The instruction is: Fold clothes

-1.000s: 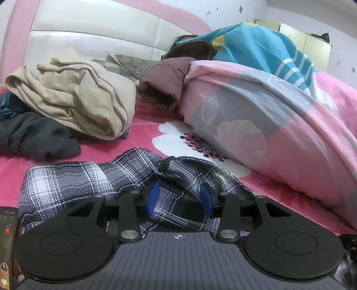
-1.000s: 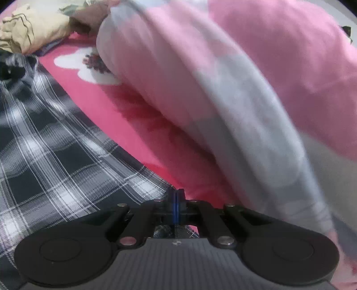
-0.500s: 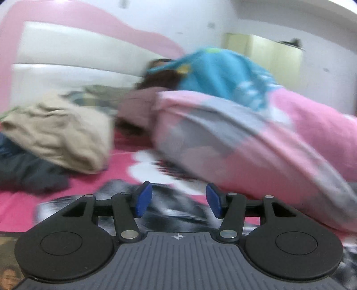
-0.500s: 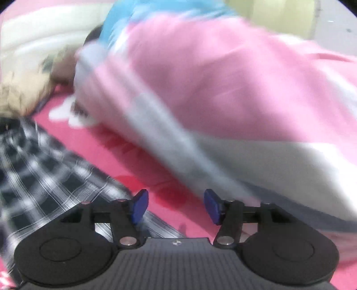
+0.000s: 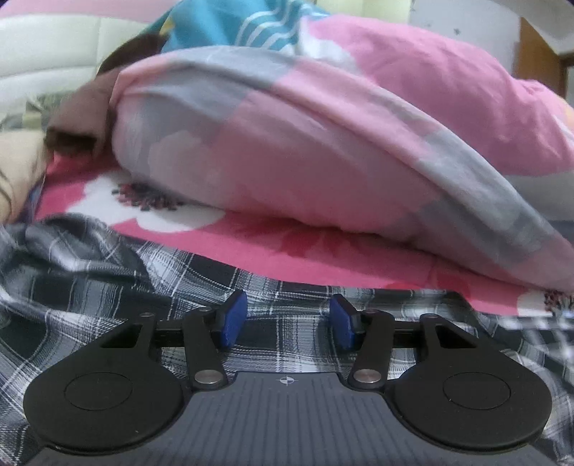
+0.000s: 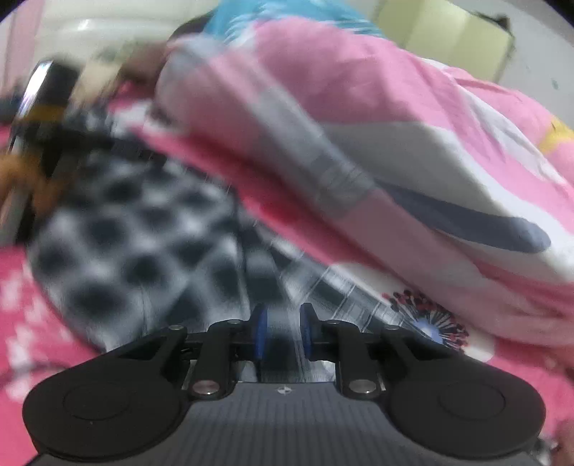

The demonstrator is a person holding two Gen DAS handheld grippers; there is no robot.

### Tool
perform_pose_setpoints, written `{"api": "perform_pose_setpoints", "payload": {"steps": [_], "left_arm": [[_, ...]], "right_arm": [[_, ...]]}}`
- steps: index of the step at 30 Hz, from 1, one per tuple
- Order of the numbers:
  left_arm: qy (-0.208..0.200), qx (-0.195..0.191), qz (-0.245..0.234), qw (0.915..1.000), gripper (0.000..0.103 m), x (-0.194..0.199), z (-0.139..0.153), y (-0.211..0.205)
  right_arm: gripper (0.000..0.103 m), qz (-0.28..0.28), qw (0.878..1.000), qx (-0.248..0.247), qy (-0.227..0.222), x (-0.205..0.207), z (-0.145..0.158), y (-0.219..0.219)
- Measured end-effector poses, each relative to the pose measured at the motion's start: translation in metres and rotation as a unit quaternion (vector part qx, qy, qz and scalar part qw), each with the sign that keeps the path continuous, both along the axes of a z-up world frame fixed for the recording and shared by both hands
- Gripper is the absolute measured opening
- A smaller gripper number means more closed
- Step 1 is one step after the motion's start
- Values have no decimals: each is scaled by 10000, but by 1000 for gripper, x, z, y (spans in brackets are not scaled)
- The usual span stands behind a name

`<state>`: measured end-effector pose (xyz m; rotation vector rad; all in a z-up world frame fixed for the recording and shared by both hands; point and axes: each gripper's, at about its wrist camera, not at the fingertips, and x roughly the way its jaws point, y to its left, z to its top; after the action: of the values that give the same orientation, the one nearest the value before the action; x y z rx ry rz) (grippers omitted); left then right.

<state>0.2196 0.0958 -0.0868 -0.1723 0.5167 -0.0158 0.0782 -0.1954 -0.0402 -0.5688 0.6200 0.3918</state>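
Note:
A black-and-white plaid shirt (image 5: 107,272) lies spread on the pink flowered bedsheet (image 5: 258,247). My left gripper (image 5: 288,321) hovers low over its far edge. Its blue pads stand well apart and are closing slightly, with flat cloth under them and nothing pinched. In the blurred right wrist view the plaid shirt (image 6: 136,243) fills the left and middle. My right gripper (image 6: 283,335) is closing, its pads a narrow gap apart with plaid cloth showing in the gap. I cannot see the pads pressing it. A blurred dark device (image 6: 46,100) shows at the far left.
A bulky pink and grey quilt (image 5: 323,143) lies just beyond the shirt and fills the right side (image 6: 376,125). A blue blanket (image 5: 229,28) and a brown garment (image 5: 82,118) lie behind it. Beige clothes (image 5: 14,172) sit at the left edge, below the white headboard (image 5: 46,53).
The right gripper, shut on the shirt's edge a second ago, opened wide, moved, and has narrowed again over the plaid cloth. The left view swung right; the beige pile slid to the edge.

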Motion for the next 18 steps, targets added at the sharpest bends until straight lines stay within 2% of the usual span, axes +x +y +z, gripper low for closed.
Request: {"api": "perform_pose_setpoints", "payload": {"steps": [5,10,11,12,15,18], "left_arm": [[52,114,-29,9999,51,0,-5,-4],[53,30,-29,10000,51,-1,-5,-1],[47,26,-32,10000,51,-2,-5,-1],[48,23,-33,10000,51,-2,-5,-1],[52,13,-36,10000,51,-2,-5,-1],[56,3,-40,10000,51,-2,-5,0]], "right_arm": [[18,161,9975,-692,-16,-10,-24,4],[17,142,9925,-1179,-288,-22,-33,2],[14,64,9920,-1207,-372,-22,-32,-1],[6,-14,9913,-1234,-457,-22,-31,-4],[6,-630,9947,-632,-518,-3,-13,-26],[6,-1226,9913,73,-466,18,-2,-49]]}}
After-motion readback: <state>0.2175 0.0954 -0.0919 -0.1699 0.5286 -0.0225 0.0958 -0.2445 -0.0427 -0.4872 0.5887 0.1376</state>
